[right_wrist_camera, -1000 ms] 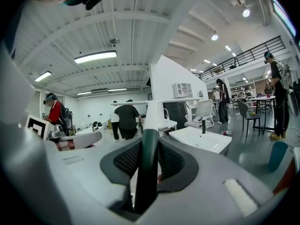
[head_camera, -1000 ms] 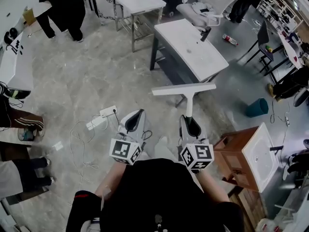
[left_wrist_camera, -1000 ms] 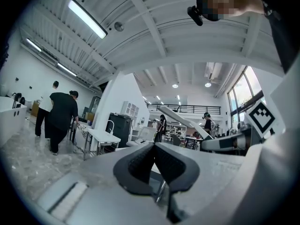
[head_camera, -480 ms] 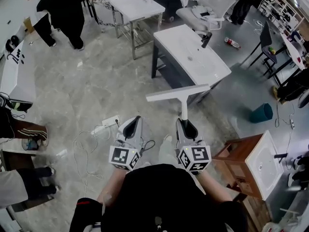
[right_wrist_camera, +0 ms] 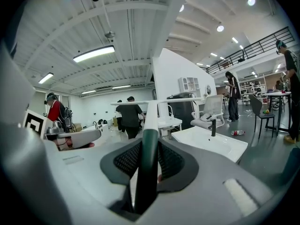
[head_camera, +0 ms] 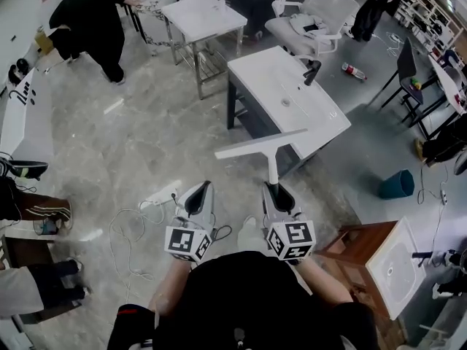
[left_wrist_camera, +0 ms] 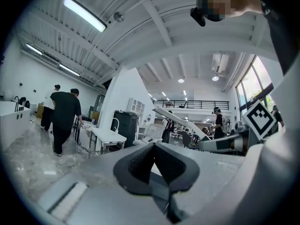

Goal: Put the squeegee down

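Observation:
The squeegee has a long white blade [head_camera: 259, 146] and a dark green handle [right_wrist_camera: 146, 165]. My right gripper [head_camera: 274, 189] is shut on that handle and holds the squeegee level in the air. The blade hangs in front of the near edge of a white washbasin cabinet [head_camera: 292, 97] with a black tap. In the right gripper view the blade [right_wrist_camera: 154, 101] runs crosswise beyond the pads [right_wrist_camera: 125, 159]. My left gripper [head_camera: 198, 191] floats beside the right one, shut on nothing, and its view shows the blade [left_wrist_camera: 180, 121] off to the right.
A power strip [head_camera: 162, 192] with loose cables lies on the marble floor below my left gripper. A white table [head_camera: 203, 9], an office chair [head_camera: 315, 9] and a person in black [head_camera: 91, 13] are further off. A wooden basin cabinet [head_camera: 379, 257] and a teal bin [head_camera: 398, 184] stand at right.
Both grippers and the squeegee have moved forward together towards the white washbasin cabinet, so its near edge now lies just beyond the blade. The grip on the handle is unchanged.

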{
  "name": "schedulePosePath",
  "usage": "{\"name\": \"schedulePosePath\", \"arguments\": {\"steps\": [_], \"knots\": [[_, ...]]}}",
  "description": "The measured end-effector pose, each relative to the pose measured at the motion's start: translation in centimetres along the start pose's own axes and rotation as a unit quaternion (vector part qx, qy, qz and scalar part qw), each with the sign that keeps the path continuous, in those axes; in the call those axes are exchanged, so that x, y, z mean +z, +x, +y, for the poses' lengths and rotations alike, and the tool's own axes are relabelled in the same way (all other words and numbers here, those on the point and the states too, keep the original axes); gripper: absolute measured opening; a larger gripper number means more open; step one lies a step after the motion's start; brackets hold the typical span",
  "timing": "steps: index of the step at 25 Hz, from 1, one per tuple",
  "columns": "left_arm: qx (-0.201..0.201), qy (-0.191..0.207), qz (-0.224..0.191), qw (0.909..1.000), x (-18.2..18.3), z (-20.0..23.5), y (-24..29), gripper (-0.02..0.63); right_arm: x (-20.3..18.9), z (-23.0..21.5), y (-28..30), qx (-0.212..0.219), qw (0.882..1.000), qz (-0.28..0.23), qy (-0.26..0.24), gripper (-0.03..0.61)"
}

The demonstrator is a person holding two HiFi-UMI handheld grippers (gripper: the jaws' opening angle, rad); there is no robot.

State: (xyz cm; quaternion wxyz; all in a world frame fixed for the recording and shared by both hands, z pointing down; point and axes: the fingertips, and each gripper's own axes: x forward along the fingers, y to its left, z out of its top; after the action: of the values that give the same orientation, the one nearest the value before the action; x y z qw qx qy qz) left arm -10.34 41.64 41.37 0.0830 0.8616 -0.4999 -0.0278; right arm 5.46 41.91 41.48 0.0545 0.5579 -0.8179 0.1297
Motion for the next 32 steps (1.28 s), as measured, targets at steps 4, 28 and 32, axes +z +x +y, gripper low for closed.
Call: {"name": "schedulePosePath", "arguments": {"steps": [4,28,32], "knots": [[0.01,-0.002,-0.004,0.9999,0.4,-0.1,3.0,0.003,1.2,-2.5,1.9,0.01,1.0,0.0,-0.004,0.095],[0.079,0.001,-0.027,0.9965,1.7,0.8,14.9,0.003,5.0,-11.7,11.4,0.073,0.997,-0.001,-0.018,0.095],[0.094,-0.004,-0.028,0.9952,1.6,1.5,15.5,0.002,5.0,-12.0,12.4,0.082,0.996,0.005,-0.023,0.095]]}}
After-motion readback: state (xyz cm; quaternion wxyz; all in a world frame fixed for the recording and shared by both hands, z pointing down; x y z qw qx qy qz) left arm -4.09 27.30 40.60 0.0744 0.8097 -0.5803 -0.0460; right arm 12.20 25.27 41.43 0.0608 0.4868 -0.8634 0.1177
